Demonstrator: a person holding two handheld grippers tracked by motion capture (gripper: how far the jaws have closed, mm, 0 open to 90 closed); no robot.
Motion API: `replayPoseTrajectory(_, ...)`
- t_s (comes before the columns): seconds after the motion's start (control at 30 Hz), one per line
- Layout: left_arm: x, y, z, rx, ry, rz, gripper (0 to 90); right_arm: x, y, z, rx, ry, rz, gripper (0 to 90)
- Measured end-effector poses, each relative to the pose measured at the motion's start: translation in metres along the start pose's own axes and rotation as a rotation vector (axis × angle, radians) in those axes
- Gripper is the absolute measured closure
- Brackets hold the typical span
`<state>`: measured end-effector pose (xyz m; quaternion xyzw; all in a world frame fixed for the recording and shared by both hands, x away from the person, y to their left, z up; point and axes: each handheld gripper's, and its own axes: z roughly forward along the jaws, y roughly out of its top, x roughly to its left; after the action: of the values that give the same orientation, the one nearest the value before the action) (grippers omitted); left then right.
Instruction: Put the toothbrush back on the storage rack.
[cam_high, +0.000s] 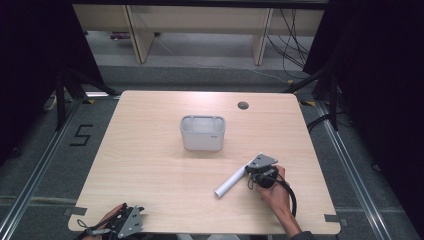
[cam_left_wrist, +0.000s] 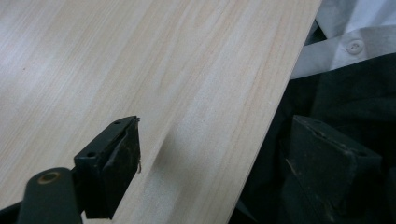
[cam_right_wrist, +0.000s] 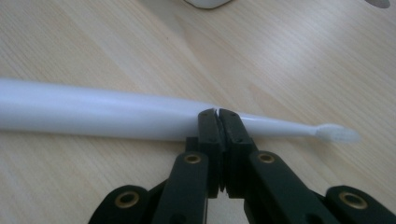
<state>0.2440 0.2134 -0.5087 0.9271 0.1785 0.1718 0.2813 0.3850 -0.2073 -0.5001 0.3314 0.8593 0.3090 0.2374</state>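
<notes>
Pale wood-grain table (cam_high: 150, 170) stretches before me on a grey carpeted floor, with a white rectangular plastic holder (cam_high: 202, 132) standing upright near its middle. Nearer me and to the right lies the long white electric toothbrush (cam_high: 231, 182), flat on the wood, its bristled head pointing toward my right hand. My right gripper (cam_right_wrist: 218, 113) sits at the slim neck of that toothbrush, its black jaws pressed together just against it. My left gripper (cam_left_wrist: 210, 154) rests at the table's near left edge, its jaws spread wide apart, holding nothing.
</notes>
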Motion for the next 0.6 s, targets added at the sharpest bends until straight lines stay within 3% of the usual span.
replayPoseTrajectory(0.6, 0.0, 0.0, -0.001, -0.001, 0.002, 0.005, 16.9, 0.007, 0.017, 0.016, 0.029, 0.009, -0.029, 85.4)
